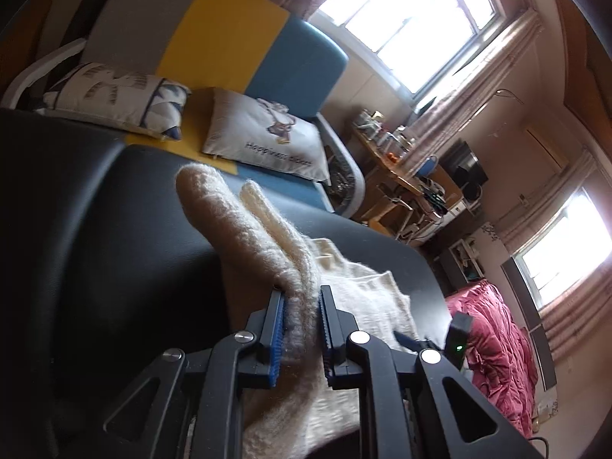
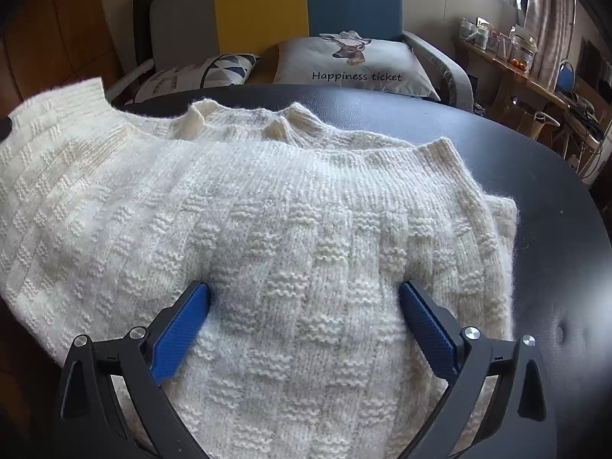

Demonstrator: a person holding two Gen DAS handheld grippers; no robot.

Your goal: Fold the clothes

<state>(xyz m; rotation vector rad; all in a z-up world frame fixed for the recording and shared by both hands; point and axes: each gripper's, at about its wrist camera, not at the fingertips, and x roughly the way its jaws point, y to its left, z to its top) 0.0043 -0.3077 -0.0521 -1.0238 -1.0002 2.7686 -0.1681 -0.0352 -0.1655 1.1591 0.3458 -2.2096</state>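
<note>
A cream knitted sweater [image 2: 267, 222] lies on a black table [image 2: 535, 191], folded over so its ribbed hem lies near the collar. My right gripper [image 2: 304, 290] is open, its blue-padded fingers [image 2: 183, 321] resting on the knit with the fabric spread between them. In the left wrist view, my left gripper [image 1: 301, 296] is shut on a thick fold of the sweater [image 1: 244, 229], which stands up from the black table [image 1: 114, 210]. The raised part at the left edge of the right wrist view is that same held corner [image 2: 57, 114].
Behind the table stands a sofa [image 2: 267, 4] in grey, yellow and blue with a deer cushion [image 2: 352, 61] and a patterned cushion [image 2: 191, 72]. A cluttered wooden desk [image 2: 516, 61] sits at the right. A red quilt [image 1: 493, 336] lies beyond the table edge.
</note>
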